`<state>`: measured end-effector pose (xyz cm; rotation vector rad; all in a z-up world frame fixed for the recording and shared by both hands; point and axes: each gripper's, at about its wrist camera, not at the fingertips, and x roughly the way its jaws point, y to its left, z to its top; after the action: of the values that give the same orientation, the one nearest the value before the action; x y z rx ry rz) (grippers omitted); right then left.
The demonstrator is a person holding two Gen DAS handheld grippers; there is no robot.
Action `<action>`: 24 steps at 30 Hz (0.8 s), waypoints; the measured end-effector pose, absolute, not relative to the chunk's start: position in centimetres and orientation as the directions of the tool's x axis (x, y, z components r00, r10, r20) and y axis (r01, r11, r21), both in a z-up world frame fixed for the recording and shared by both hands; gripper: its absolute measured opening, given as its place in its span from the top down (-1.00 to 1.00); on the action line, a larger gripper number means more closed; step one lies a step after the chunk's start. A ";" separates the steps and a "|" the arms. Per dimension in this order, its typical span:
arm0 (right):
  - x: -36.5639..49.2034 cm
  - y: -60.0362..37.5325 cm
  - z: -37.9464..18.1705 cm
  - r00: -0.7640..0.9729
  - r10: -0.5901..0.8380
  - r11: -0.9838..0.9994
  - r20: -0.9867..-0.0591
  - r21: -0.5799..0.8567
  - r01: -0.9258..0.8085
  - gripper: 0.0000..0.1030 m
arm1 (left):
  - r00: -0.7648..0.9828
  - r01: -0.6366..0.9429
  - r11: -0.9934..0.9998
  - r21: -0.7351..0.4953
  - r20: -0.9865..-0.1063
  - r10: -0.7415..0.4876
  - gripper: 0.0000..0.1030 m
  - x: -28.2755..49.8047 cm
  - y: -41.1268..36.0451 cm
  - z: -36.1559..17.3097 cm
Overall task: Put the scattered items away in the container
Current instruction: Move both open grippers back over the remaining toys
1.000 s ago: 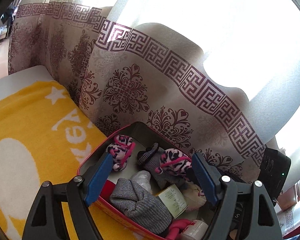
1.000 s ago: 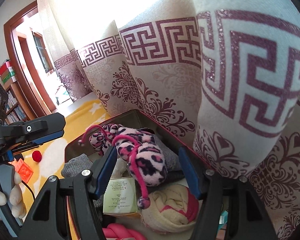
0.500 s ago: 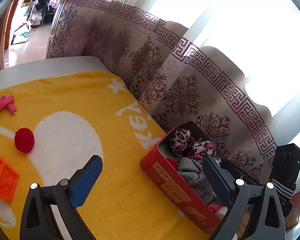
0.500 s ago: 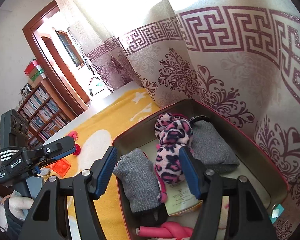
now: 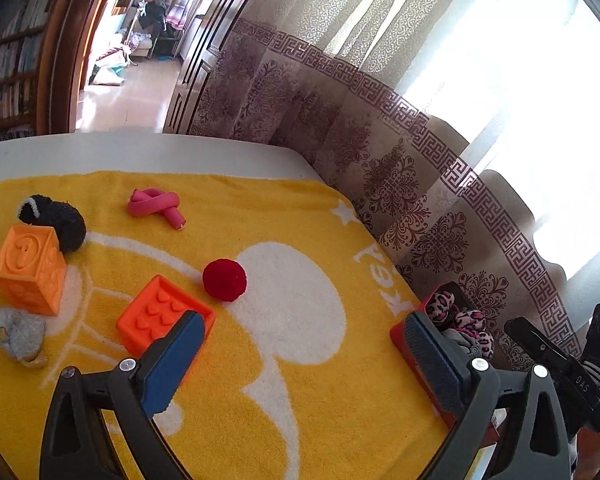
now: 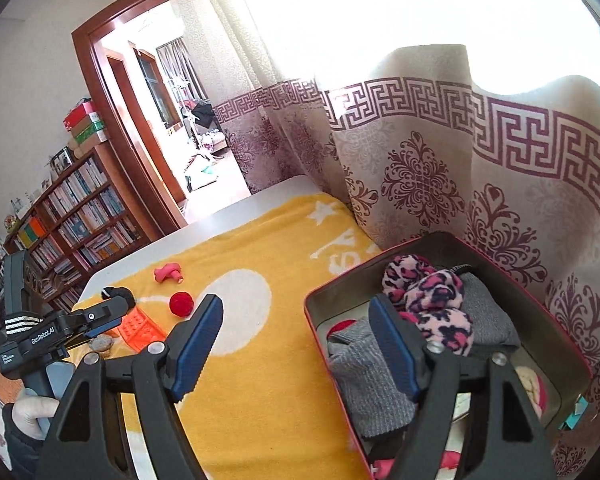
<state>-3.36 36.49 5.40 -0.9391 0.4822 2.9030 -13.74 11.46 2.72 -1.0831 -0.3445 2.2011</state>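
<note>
My left gripper (image 5: 300, 332) stands wide open over the yellow towel (image 5: 320, 400), nothing between its pads. Ahead of it lie an orange flat block (image 5: 162, 320), a red pompom (image 5: 224, 286), an orange cube (image 5: 30, 268), a black fuzzy item (image 5: 54, 222), a pink twisted piece (image 5: 156, 204) and a grey sock (image 5: 18, 334). The red tin (image 6: 314, 312) holds a leopard plush (image 6: 428, 296) and grey socks (image 6: 364, 376). My right gripper (image 6: 296, 320) hangs over the tin's left wall, jaws opening, gripping nothing.
A patterned curtain (image 6: 420, 168) hangs right behind the tin and along the table's far edge (image 5: 180, 152). A doorway and bookshelves (image 6: 80, 212) lie beyond the table. A gloved hand (image 6: 32, 408) holds the left gripper (image 6: 108, 314) at the lower left.
The left gripper swung left from the tin to the scattered toys and its jaws widened. The right gripper let go of the leopard plush, now lying in the tin, and drew back.
</note>
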 end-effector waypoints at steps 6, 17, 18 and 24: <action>-7.0 30.2 5.8 -0.794 -0.169 -0.961 -0.584 0.277 0.001 -0.58 | -0.574 -0.368 -0.831 -0.417 -0.602 0.555 -0.98 -14.9 3.9 4.4; -14.0 19.9 1.1 -0.685 -0.328 -0.939 -0.651 0.302 0.162 -0.58 | -0.582 -0.096 -0.896 -0.434 -0.706 0.404 -0.98 -17.8 -7.3 -1.0; -14.3 19.6 0.5 -0.683 -0.324 -0.940 -0.655 0.304 0.154 -0.58 | -0.572 -0.092 -0.903 -0.419 -0.720 0.392 -0.98 -17.9 -7.4 -1.7; -15.3 20.1 -3.2 -0.662 -0.315 -0.937 -0.680 0.332 0.104 -0.58 | -0.576 -0.197 -0.947 -0.255 -0.751 0.323 -0.98 -17.2 -4.5 -3.6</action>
<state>-15.28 20.05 -3.16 -1.3403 0.4530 3.0635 -17.24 -4.47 -3.62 -1.2563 -0.2067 2.5461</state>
